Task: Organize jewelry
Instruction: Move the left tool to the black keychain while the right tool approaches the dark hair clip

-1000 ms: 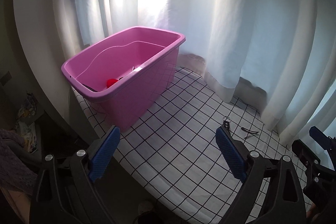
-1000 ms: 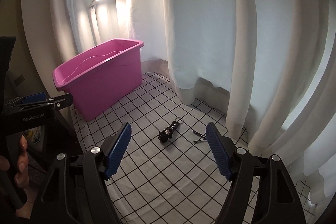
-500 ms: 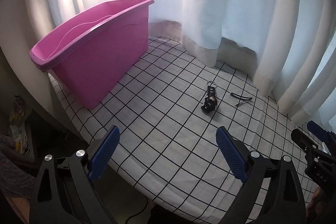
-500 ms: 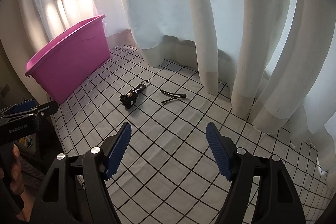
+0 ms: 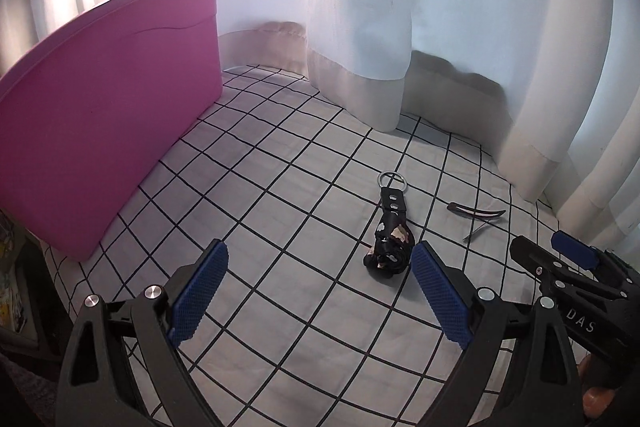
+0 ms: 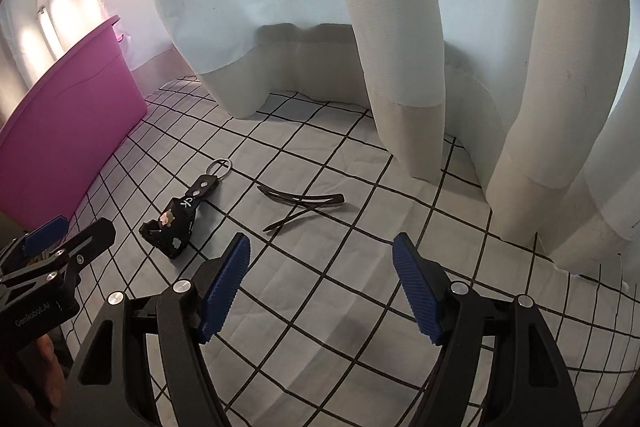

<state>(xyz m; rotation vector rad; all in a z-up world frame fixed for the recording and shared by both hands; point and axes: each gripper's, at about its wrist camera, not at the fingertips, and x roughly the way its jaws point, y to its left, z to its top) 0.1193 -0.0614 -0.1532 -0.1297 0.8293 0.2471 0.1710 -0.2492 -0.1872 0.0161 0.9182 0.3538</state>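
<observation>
A black keychain charm with a metal ring (image 5: pixel 390 239) lies on the white checked cloth (image 5: pixel 280 211); it also shows in the right wrist view (image 6: pixel 178 223). Dark thin hair clips (image 5: pixel 476 215) lie to its right, also in the right wrist view (image 6: pixel 302 203). A pink plastic bin (image 5: pixel 100 131) stands at the left, also in the right wrist view (image 6: pixel 68 139). My left gripper (image 5: pixel 320 291) is open and empty, low over the cloth, just short of the charm. My right gripper (image 6: pixel 322 291) is open and empty, just short of the clips.
White curtains (image 6: pixel 360 27) hang along the far edge of the cloth and rest on it. The table's front left edge drops off beside the bin (image 5: pixel 60 267). The other gripper shows at each view's side (image 5: pixel 576 275) (image 6: pixel 52 259).
Both grippers have dropped down and moved forward toward the cloth. The charm and clips now sit much closer. The inside of the bin is no longer visible.
</observation>
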